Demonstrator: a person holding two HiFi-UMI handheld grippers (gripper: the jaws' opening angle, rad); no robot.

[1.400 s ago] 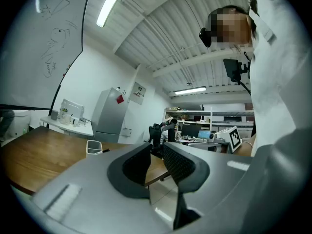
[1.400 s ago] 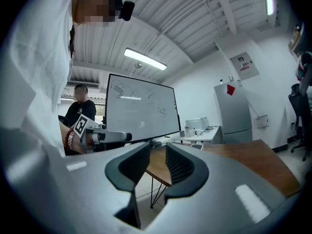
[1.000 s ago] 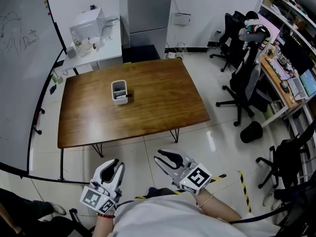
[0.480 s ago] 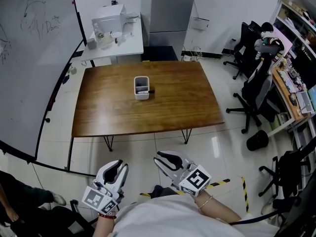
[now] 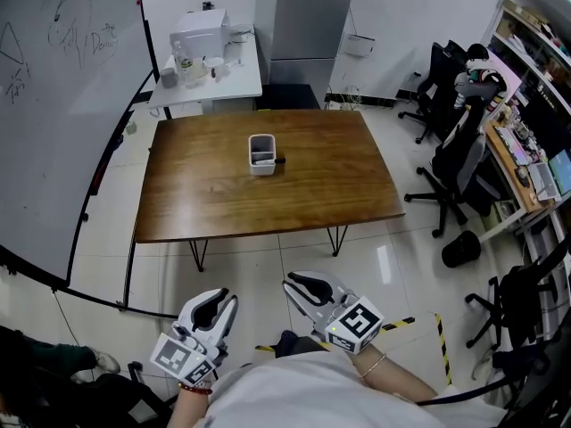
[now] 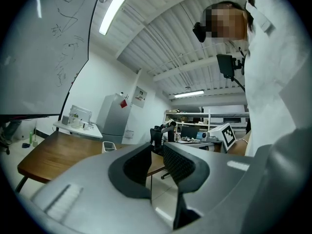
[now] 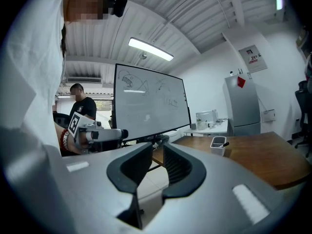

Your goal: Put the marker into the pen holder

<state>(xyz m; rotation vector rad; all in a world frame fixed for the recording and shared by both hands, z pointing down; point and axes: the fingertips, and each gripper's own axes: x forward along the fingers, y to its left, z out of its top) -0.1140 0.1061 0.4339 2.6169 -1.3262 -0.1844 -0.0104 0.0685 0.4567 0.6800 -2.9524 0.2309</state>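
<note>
- Lying at the right side of the pen holder (image 5: 261, 154), the marker (image 5: 279, 160) shows as a short dark stub. I cannot tell whether it leans on the rim or rests on the table (image 5: 312, 194) touching it.
- Both sit well ahead of either set of fingers, far out of reach; a stretch of floor lies between the fingertips and the table's near edge.
- Right gripper (image 5: 299, 285): its fingers (image 7: 178, 167) are closing to a narrow gap with nothing between them.
- Left gripper (image 5: 212, 303): its fingers (image 6: 183, 162) stand a slit apart, also empty.
- Change over the last second: the table and holder have slid rightward in the head view and now sit about centred ahead of the fingers. The marker has kept its place by the holder.
- Both grippers are still held low by the body, no nearer the table.
- Reading: the person seems to be lining up on the table. The approach is not yet begun, and the right fingers would need to reopen before a pickup.
- Whiteboard (image 5: 53, 105) stands far left of the left fingers.
</note>
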